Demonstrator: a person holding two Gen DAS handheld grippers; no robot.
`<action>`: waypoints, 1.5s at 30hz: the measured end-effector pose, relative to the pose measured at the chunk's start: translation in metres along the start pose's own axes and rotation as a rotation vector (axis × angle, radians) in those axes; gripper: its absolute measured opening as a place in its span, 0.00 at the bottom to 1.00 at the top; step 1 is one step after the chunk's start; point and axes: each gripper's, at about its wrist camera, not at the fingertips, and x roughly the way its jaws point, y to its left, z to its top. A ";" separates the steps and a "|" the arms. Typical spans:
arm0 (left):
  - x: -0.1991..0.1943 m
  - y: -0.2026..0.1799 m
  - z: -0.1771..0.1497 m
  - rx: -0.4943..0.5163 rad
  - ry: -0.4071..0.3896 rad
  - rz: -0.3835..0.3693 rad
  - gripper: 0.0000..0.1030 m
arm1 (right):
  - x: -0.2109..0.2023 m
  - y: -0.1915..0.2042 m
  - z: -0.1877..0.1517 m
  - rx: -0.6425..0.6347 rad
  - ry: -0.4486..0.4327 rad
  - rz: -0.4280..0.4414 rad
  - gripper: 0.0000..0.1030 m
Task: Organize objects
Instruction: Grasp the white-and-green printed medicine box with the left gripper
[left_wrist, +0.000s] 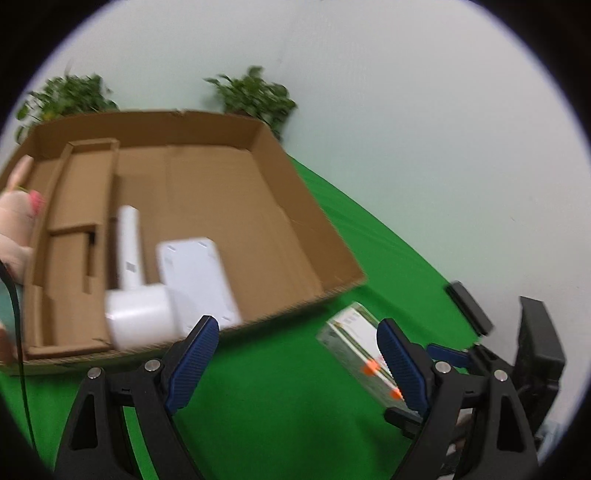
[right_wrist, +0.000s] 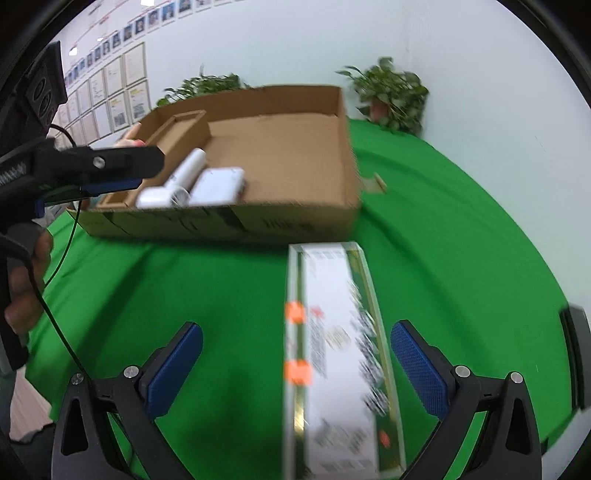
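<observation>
Lying lengthwise between the spread fingers of the right gripper (right_wrist: 295, 365), the long printed box (right_wrist: 332, 354) rests on the green cloth (right_wrist: 184, 280), touched by neither blue pad. It looks light and stiff, with a glossy, probably slippery wrap, so a hold across its narrow width near the middle should suit best. Its near end is cut off by the frame, and blur makes the print unreadable. The left gripper (left_wrist: 299, 362) is also open and empty, just short of the cardboard tray (right_wrist: 332, 218). Farther off, inside the tray's near-left part, lie a white handheld device (right_wrist: 173, 188) and a white flat case (right_wrist: 218, 186); their exact kind is unclear. A pink plush toy (left_wrist: 14, 229) sits partly hidden outside the tray's left wall.
</observation>
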 end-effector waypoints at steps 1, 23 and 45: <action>0.004 -0.002 -0.001 -0.001 0.023 -0.034 0.85 | -0.002 -0.007 -0.007 0.013 0.010 -0.005 1.00; 0.109 -0.020 -0.047 -0.340 0.375 -0.487 0.83 | -0.022 -0.043 -0.045 0.023 0.023 0.065 0.99; 0.055 0.028 -0.092 -0.433 0.312 -0.359 0.64 | 0.009 0.063 -0.024 -0.064 0.062 0.256 0.72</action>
